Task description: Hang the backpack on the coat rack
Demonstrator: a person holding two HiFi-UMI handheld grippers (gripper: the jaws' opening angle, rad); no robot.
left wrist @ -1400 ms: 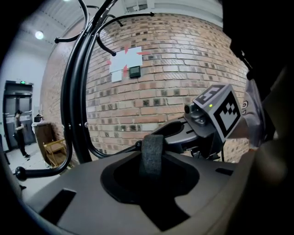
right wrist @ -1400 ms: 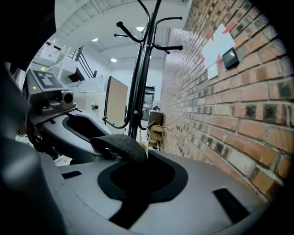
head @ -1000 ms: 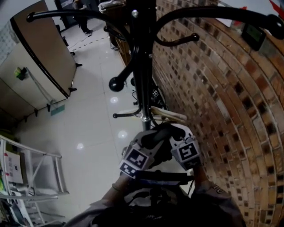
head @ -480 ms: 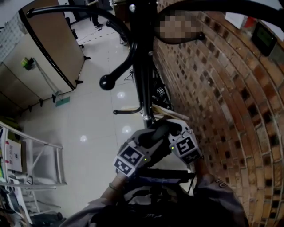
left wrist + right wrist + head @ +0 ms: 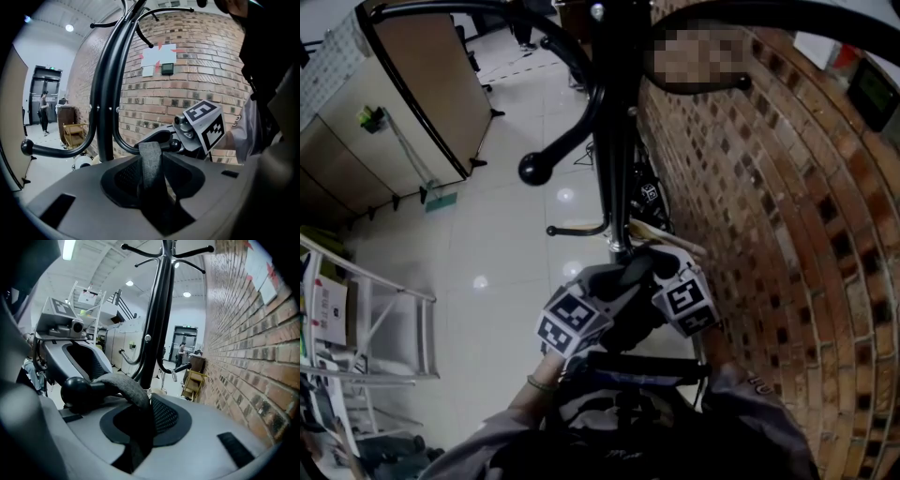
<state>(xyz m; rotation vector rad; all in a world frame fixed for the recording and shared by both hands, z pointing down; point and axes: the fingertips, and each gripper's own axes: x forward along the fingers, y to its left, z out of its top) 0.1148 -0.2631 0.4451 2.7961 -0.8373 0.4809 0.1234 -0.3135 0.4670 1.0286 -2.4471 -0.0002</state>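
The black coat rack [image 5: 614, 141] stands against the brick wall. My two grippers meet at one of its low ball-tipped hooks [image 5: 75, 390]. The backpack [image 5: 628, 422] hangs dark below them, close to my body. Its grey top strap [image 5: 124, 387] arches over the hook. My right gripper [image 5: 140, 416] is shut on the strap where it drops past the ball. In the left gripper view the strap [image 5: 151, 161] lies loose in the gap of my left gripper [image 5: 152, 176], whose jaws stand wide apart. The right gripper's marker cube [image 5: 206, 124] shows just beyond it.
A curved brick wall [image 5: 787, 234] runs close on the right. Upper hooks [image 5: 539, 167] of the rack reach out overhead. A metal shelf frame [image 5: 366, 328] and a tall brown panel [image 5: 422, 94] stand on the left. A person [image 5: 44, 112] is far off by a doorway.
Both grippers stay at the low hook. The left gripper's marker cube has rolled and slid a little to the left; the right gripper has sunk slightly.
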